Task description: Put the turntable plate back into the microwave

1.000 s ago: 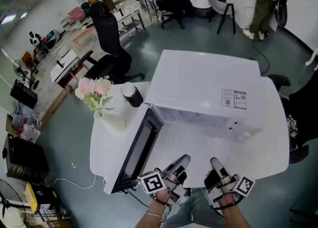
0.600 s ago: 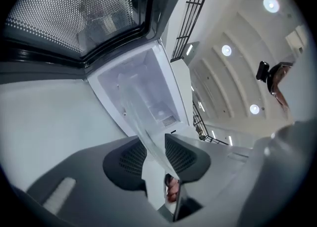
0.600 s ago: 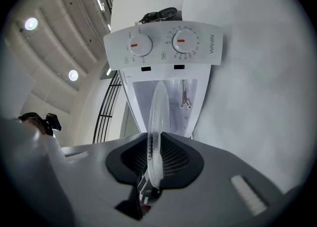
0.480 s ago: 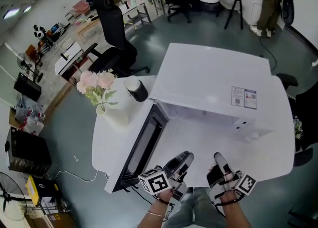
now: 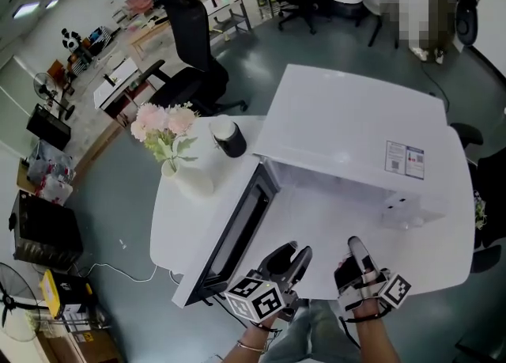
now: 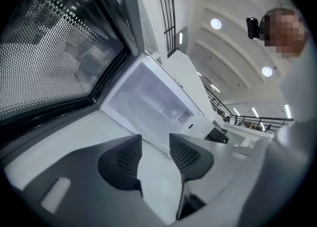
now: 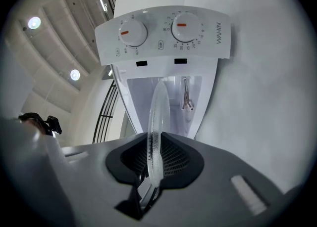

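Note:
The white microwave stands on a white table with its door swung open to the left. In the right gripper view a clear glass turntable plate stands on edge, and my right gripper is shut on its rim in front of the open cavity, below the two-knob panel. My left gripper has just been opening. It is open with nothing between its pads, near the door window and facing the cavity. Both grippers sit at the table's near edge.
A vase of pink flowers and a black-and-white cup stand on the table left of the microwave. A black office chair is behind them. The open door juts out toward the table's front-left corner.
My left gripper's jaws have spread apart and the gripper has rolled. Both grippers have shifted slightly along the table's front edge. The right gripper still holds the plate.

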